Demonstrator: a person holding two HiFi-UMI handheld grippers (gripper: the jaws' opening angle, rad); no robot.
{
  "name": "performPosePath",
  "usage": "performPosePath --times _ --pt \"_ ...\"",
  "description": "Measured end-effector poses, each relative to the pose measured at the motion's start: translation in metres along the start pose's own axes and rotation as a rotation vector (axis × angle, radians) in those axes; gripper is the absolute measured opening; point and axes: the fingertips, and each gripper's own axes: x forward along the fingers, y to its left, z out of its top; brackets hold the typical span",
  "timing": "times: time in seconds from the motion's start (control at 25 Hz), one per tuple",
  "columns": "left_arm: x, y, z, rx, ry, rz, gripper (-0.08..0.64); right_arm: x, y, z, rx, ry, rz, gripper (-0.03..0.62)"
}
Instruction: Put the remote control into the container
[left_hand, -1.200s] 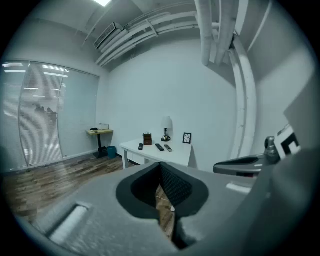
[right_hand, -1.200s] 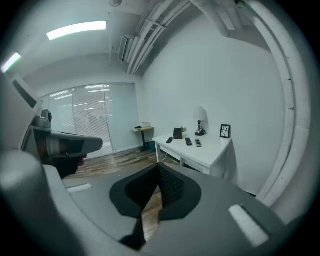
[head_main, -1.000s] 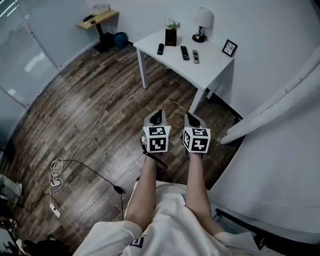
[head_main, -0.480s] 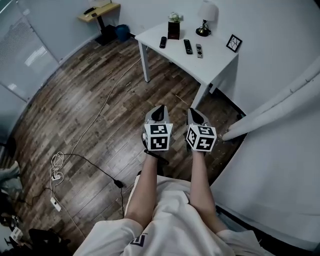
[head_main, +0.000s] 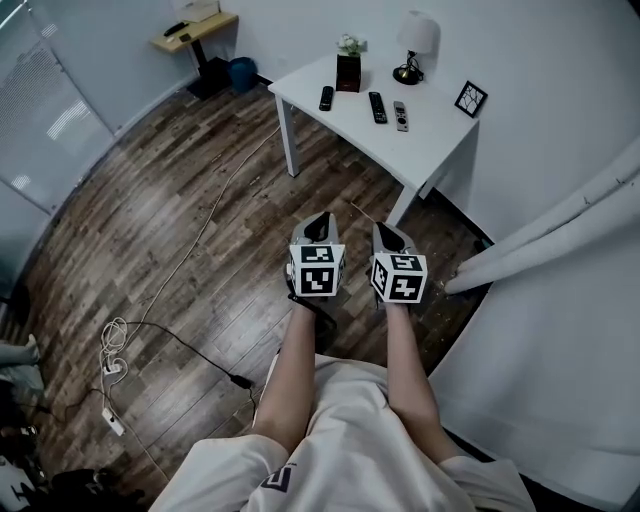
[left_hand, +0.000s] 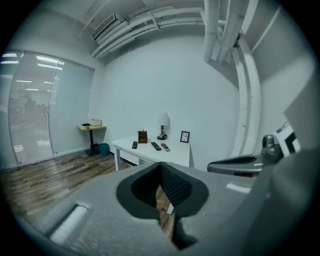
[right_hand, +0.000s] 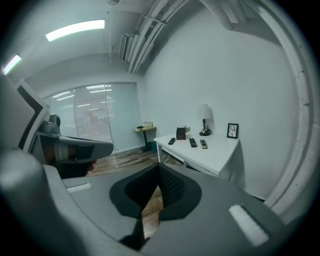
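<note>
Approach stage. Both shut with nothing between the jaws: left gripper (head_main: 316, 228) and right gripper (head_main: 386, 236), side by side over the brown wood-plank floor (head_main: 180, 220), well short of the white rectangular table (head_main: 440, 145). 3 slim dark remote controls (head_main: 376, 107) lie flat there, none inside the dark square box (head_main: 347, 73) (presumably the container; small pale flowers (head_main: 347, 45) top it). Advice: close in, open 1 gripper early, and grip a remote across its narrow width.

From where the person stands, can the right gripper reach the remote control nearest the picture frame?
Probably not yet. The right gripper, shut, hangs above the wooden floor, short of the white table where that remote control lies. Nothing blocks the way; stepping closer should suffice.
</note>
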Motion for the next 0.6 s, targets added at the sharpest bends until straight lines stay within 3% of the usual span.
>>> performPosePath --times 0.16,0.6 --pt "0.024 0.003 0.007 -0.053 -0.001 -0.045 0.003 0.023 -0.01 0.009 -0.011 0.018 -0.005 0.002" --pt "0.101 0.037 0.033 -0.042 0.023 -0.108 0.003 0.096 -0.032 0.045 0.003 0.022 -0.046 0.002"
